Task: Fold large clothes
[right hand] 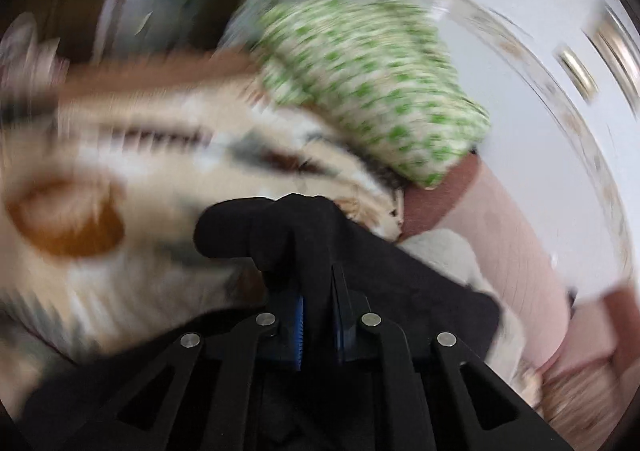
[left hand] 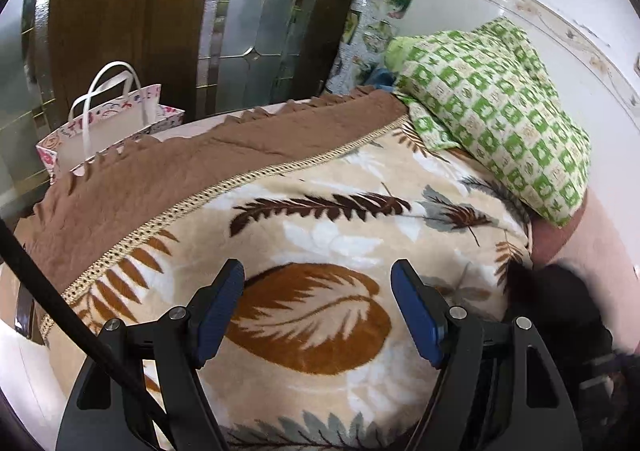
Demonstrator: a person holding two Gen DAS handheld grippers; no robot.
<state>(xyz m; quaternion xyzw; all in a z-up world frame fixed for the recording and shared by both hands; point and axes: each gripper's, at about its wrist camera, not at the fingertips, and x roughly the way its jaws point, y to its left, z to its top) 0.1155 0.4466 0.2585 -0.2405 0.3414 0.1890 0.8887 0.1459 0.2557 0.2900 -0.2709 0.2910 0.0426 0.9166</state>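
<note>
1 black garment (right hand: 304, 227) is clamped in the right gripper (right hand: 320, 315); the left gripper (left hand: 318, 307) is held apart over 1 leaf-patterned blanket (left hand: 320, 219), beside 1 green pillow (left hand: 492, 111).

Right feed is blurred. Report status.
Left gripper open, empty, over leaf blanket. Right gripper shut on black garment. Green pillow at blanket's far end.

Even, soft indoor light; left view was sharp with fisheye-bent edges, right view heavily motion-blurred; faint glare on the frosted glass door panel (left hand: 256, 19).
</note>
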